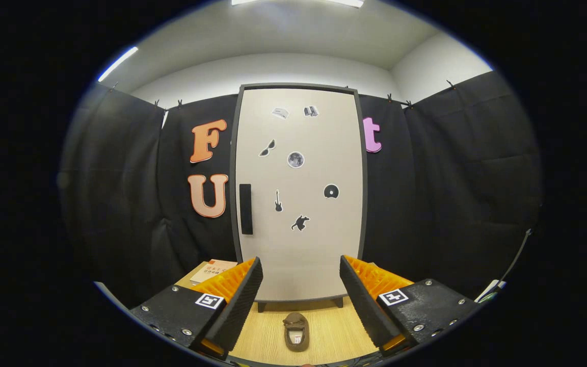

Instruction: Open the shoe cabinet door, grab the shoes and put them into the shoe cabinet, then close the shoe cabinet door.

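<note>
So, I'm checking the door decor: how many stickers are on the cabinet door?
7 on the door: two near the top, sunglasses, a disc, another, a guitar, an animal. The gripper is open.

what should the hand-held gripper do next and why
Probably move toward the dark handle on the cabinet door, since the door looks shut, the hand-held gripper is open and holds nothing, and the shoe lies on the floor in front.
</note>
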